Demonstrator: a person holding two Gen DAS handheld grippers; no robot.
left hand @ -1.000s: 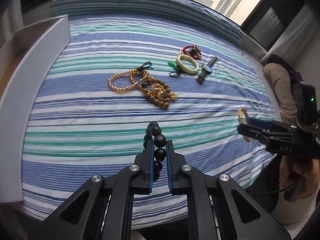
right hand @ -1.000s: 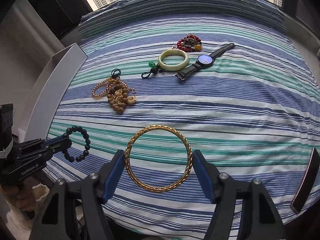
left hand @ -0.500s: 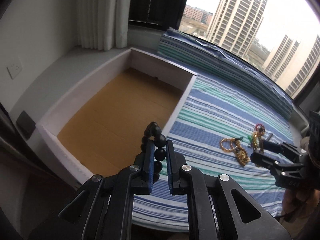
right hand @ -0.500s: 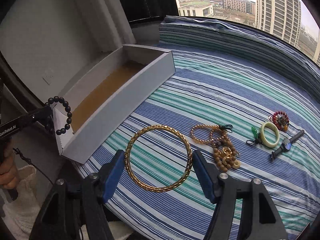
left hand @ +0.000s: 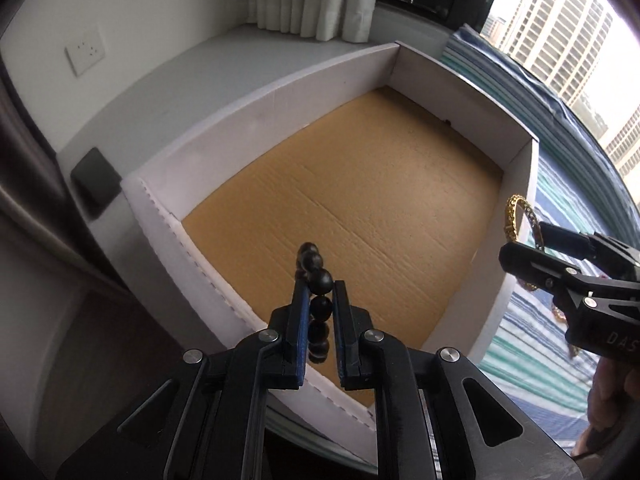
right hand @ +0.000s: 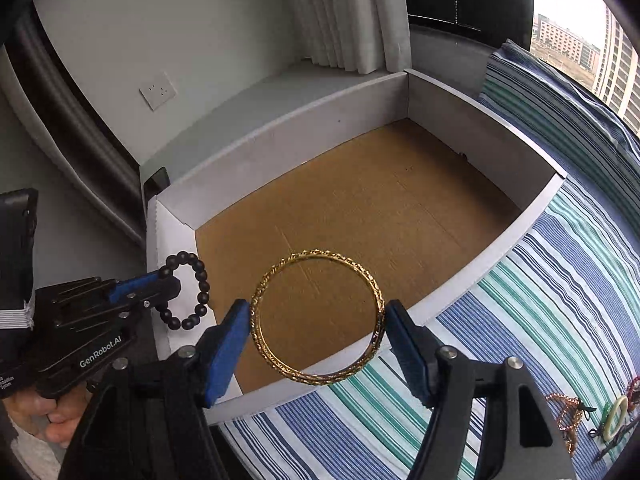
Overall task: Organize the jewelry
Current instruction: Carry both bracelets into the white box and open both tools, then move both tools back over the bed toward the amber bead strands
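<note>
My left gripper [left hand: 319, 292] is shut on a black bead bracelet [left hand: 318, 280] and holds it above the near corner of a white cardboard box [left hand: 256, 100] with a bare brown floor. In the right wrist view the left gripper [right hand: 170, 286] and the bead bracelet [right hand: 188, 290] hang at the box's near-left corner. My right gripper [right hand: 318, 320] is shut on a gold bangle [right hand: 318, 316], held flat above the box's [right hand: 536, 212] front edge. The bangle [left hand: 516, 220] and right gripper [left hand: 540, 246] also show in the left wrist view by the box's right wall.
The box sits on a blue, green and white striped bedspread [right hand: 560, 300]. More jewelry [right hand: 592, 416], including a pale green bangle and gold beads, lies at the far right. A dark phone-like object [left hand: 96, 180] lies on the grey ledge left of the box.
Both grippers have swung left from the bedspread to over the box, each still holding its bracelet. The box now fills both views.
</note>
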